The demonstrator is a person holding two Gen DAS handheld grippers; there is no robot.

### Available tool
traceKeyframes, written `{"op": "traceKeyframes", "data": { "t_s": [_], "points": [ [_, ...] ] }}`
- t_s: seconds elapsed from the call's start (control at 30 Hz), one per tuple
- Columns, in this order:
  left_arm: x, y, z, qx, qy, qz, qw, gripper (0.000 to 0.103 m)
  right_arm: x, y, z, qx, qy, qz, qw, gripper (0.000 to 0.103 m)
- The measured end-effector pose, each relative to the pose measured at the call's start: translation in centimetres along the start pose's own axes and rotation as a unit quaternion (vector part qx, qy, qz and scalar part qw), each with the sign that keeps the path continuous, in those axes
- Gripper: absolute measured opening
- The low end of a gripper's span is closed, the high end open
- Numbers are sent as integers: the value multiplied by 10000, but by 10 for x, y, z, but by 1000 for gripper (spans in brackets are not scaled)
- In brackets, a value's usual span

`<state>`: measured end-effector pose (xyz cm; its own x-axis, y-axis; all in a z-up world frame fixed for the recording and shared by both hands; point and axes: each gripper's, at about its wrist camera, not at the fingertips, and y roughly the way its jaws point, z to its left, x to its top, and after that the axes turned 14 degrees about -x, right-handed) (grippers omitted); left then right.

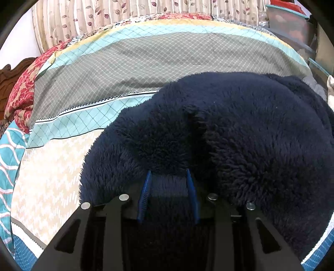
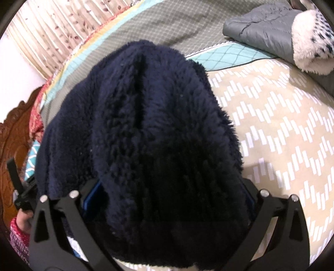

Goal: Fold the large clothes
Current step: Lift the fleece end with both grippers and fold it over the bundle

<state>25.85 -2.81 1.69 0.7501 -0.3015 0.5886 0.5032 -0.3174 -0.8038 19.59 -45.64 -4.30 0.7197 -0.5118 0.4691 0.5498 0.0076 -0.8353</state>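
Observation:
A dark navy fleece garment [image 1: 250, 135] lies bunched on the bed, filling the right half of the left wrist view. My left gripper [image 1: 169, 173] is shut on a fold at its near edge, and the blue pads [image 1: 147, 187] press the pile from both sides. In the right wrist view the same garment [image 2: 146, 104] rises as a thick bundle straight ahead. My right gripper [image 2: 171, 193] holds its near end between widely spread jaws. The fleece hides the fingertips, and only slivers of the blue pads [image 2: 94, 196] show.
The bedspread [image 1: 104, 62] has grey, teal and beige bands. A folded grey jacket [image 2: 261, 31] and a white fluffy garment [image 2: 311, 45] lie at the far right. A carved wooden headboard [image 2: 12, 146], a person's hand [image 2: 23, 221], a curtain [image 1: 125, 12] and a storage box [image 1: 292, 20] border the bed.

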Motion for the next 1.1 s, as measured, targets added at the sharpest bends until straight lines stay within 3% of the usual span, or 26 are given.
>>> {"op": "traceKeyframes", "data": {
  "t_s": [0.2,0.4,0.57,0.8,0.97,1.07,1.1],
  "points": [
    [-2,-12,3,-254,-72,-122,9996,65,0,-2,-8,123,182,-192,9996,99],
    [-10,-22,15,-843,-273,-319,9956,77,-8,-9,-4,232,367,-274,9987,99],
    [-17,-36,23,-1529,-558,-355,9860,95,-30,-27,1,271,321,-318,9986,99],
    [-45,-66,34,-2043,-875,-608,9731,111,-42,-47,8,617,492,-367,9962,99],
    [-84,-82,26,-2134,-609,-941,9705,116,-64,-62,14,830,559,-472,9939,99],
    [-106,-71,22,-1914,-489,-817,9769,116,-77,-62,12,829,653,-462,9933,98],
    [-115,-57,22,-1783,-528,-562,9810,116,-79,-59,11,801,670,-444,9935,98]
  ]
}}
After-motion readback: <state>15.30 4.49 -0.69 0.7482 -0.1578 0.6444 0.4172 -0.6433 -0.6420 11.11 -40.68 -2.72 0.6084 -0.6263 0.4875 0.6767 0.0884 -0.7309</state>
